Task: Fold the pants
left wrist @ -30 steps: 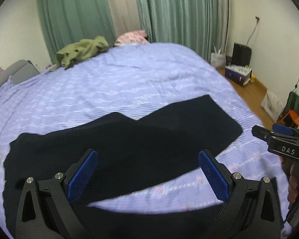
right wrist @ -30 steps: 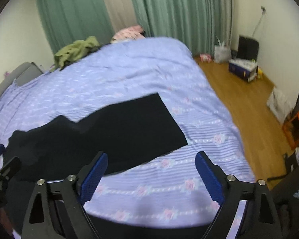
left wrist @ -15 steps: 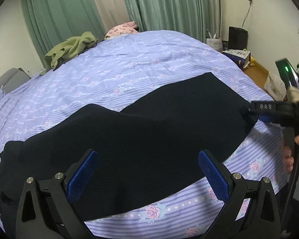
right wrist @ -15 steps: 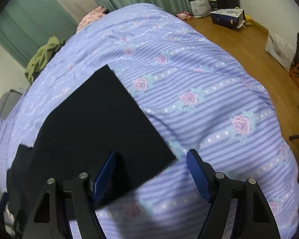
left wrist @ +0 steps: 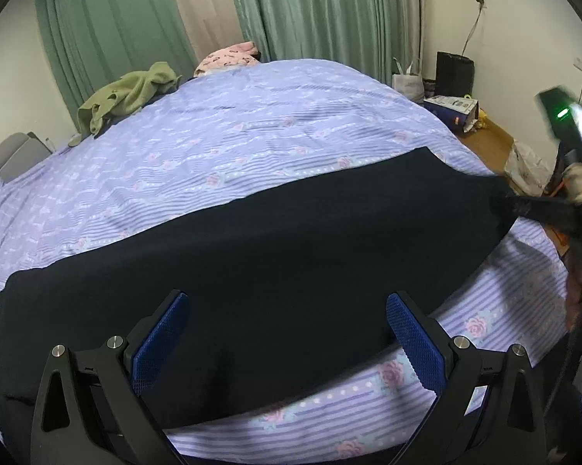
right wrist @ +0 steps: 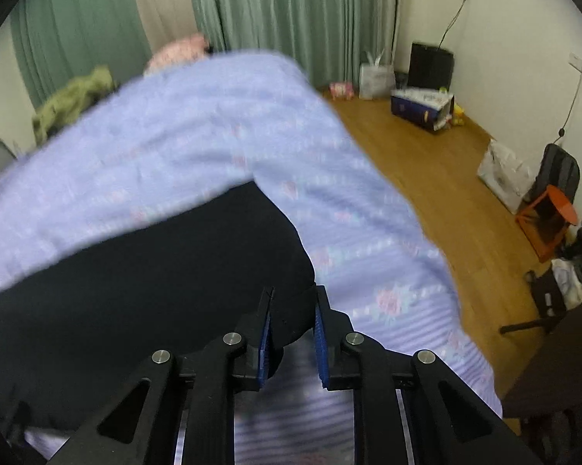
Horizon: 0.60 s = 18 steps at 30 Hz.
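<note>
1. Black pants (left wrist: 275,271) spread flat across the near part of the bed (left wrist: 252,124), long axis running from the left edge toward the right edge, roughly parallel to the near edge.
2. Right tongs (right wrist: 291,329) at the pants' right-hand end, near the bed's right edge, pointing steeply down; jaws closing, narrow gap left between the blue pads (right wrist: 266,333). Corner of dark cloth sitting between them and against the left pad; firm pinch from both pads not yet evident, picture blurred.
3. Same tongs visible from the left wrist view as a dark blurred shape at the pants' far right tip, cloth drawn to a point there.
4. Left tongs (left wrist: 287,345) released, jaws wide apart, poised above the near long edge of the pants around mid-length, nothing between the pads (left wrist: 415,345). Cloth lying straight ahead and below, waist end off to the left.
5. Likely step: securing the leg end with the right tongs, the nearer of the two to that end, then carrying it along the long axis toward the waist at the left.
6. Olive garment (left wrist: 124,95) and pink item (left wrist: 229,56) bunched at the far edge of the bed, well apart from the pants.
</note>
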Motion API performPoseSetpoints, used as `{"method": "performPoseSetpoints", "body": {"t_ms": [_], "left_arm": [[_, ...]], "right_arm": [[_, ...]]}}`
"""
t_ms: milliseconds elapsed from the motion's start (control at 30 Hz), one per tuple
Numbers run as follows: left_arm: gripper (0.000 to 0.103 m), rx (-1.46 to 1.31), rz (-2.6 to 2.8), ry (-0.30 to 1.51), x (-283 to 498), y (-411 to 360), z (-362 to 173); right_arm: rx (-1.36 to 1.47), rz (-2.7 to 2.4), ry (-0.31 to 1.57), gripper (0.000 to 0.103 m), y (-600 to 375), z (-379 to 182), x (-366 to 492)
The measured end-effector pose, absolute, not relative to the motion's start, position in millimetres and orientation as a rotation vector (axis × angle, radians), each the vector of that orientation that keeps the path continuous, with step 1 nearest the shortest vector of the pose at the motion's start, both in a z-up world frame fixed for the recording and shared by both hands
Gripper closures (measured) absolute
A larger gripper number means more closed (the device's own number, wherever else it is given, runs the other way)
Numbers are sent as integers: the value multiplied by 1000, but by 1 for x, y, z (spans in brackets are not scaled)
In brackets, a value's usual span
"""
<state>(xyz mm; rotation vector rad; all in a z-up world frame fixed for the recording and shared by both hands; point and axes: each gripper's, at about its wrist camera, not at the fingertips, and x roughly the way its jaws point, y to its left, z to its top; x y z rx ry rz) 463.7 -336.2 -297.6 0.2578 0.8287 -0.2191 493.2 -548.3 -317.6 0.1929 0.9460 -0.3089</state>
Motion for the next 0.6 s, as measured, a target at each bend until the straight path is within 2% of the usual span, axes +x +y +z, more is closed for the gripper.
{"method": "performPoseSetpoints", "body": {"t_ms": [67,100,200,367,433,467,600], "left_arm": [[0,266,-216,840,461,-336,-298],[0,268,-216,844,460,-334,-298],[0,271,-213,838,453,-326,-290],[0,210,-226,834,432,-305,-259],[0,193,-231,825,418,-296,-242],[0,185,-232,821,407,-289,-231],[0,125,-220,817,362,-252,-188]], "right_arm": [[163,-353,1009,73,-547,-333,494],[158,-391,1014,62,-549,-335,491],[169,-531,963,40,-561,-324,463],[208,-512,862,38,-553,-273,398],[198,-467,834,28,-538,-247,370],[191,-443,820,27,-529,-233,355],[139,-319,790,27,-482,-179,296]]}}
